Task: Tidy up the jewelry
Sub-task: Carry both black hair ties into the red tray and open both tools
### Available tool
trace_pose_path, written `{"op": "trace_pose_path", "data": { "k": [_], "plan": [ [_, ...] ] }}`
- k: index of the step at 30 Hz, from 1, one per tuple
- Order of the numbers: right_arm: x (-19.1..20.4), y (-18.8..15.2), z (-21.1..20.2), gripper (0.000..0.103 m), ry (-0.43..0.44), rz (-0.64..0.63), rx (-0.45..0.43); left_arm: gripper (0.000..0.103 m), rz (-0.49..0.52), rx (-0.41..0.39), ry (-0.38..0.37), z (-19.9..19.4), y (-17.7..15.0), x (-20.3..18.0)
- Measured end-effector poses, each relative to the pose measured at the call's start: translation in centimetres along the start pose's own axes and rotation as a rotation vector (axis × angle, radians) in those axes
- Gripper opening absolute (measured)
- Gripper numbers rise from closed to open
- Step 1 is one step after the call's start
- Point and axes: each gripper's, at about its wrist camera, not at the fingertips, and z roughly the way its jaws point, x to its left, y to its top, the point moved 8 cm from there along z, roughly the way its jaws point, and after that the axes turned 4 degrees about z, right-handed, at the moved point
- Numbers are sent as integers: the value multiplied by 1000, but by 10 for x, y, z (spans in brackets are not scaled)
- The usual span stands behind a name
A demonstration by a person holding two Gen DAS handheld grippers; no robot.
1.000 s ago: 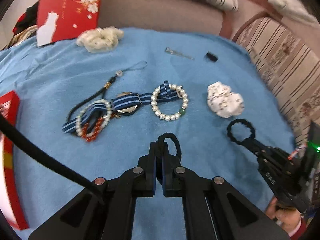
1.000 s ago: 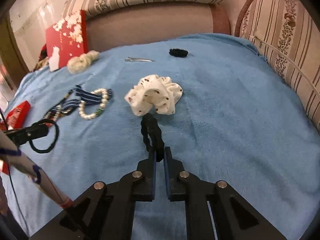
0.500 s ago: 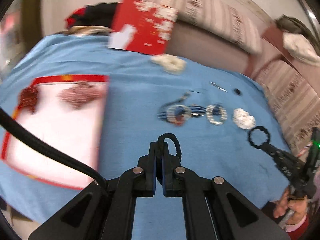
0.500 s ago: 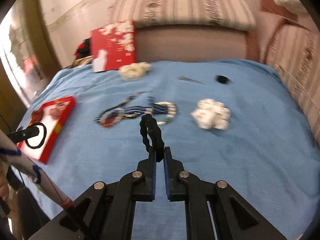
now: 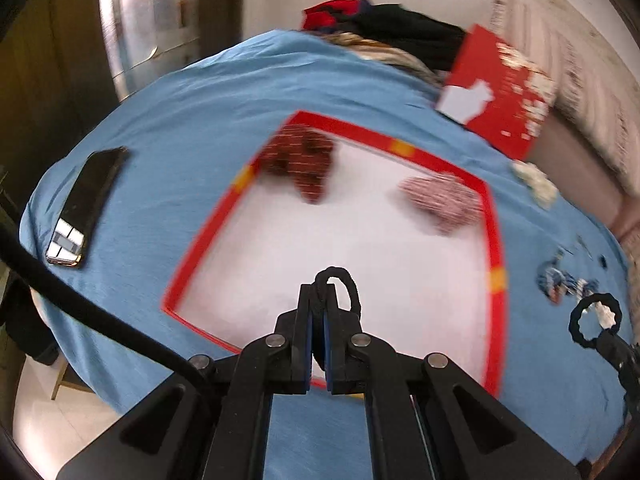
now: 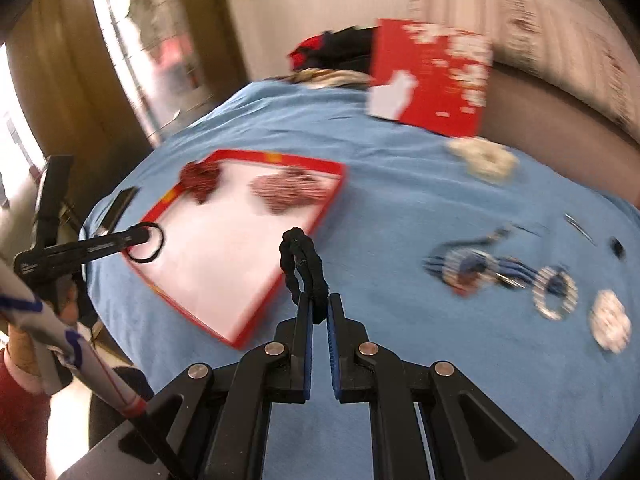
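1. Pinching a thin black hair tie (image 5: 340,284) tight in the left gripper (image 5: 319,300), right over the white floor of the red tray (image 5: 496,248).
2. Squeezing a bumpy black hair tie (image 6: 304,268) in the right gripper (image 6: 319,312), hanging over the blue blanket (image 6: 400,208) just beside the tray's near corner, not above it yet.
3. Sitting in the tray already: a dark red scrunchie (image 5: 300,164) and a pink scrunchie (image 5: 444,204), both at the far end.
4. Lying well apart on the blanket: bracelets (image 6: 500,272), a white scrunchie (image 6: 610,322) and a phone (image 5: 86,208).
5. Risking a miss: letting go too soon on the right, dropping that tie on the blanket outside the red edge.
6. Risking a snag: a stretchy tie clinging to a finger pad instead of falling.
7. Looking at the tray now, not at the bracelets like a second ago; both hands swinging over fast, everything blurry, same ties gripped.
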Motion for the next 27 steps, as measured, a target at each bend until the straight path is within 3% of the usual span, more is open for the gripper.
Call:
{"op": "trace_pose_path", "data": {
  "k": [5,10,18,20,21,22,24,27],
  "plan": [
    [43,16,54,8,70,-17,84,4,-34,26,15,22,9,27],
    [61,14,94,8,91,-7,158,4,-38,35,19,32,12,34],
    [68,0,110,9,123,9,217,5,-72,42,6,40,14,39],
    [67,-1,109,10,123,9,218,19,-88,44,-6,39,14,39],
    [67,-1,108,14,127,9,220,24,-103,40,-15,36,14,39],
    [68,-1,108,27,126,8,220,31,-115,31,-22,33,15,39],
    [68,0,105,50,118,7,204,36,-133,8,-31,23,17,38],
    [71,4,101,53,104,-10,184,39,-141,-16,-41,9,20,35]
  ]
}}
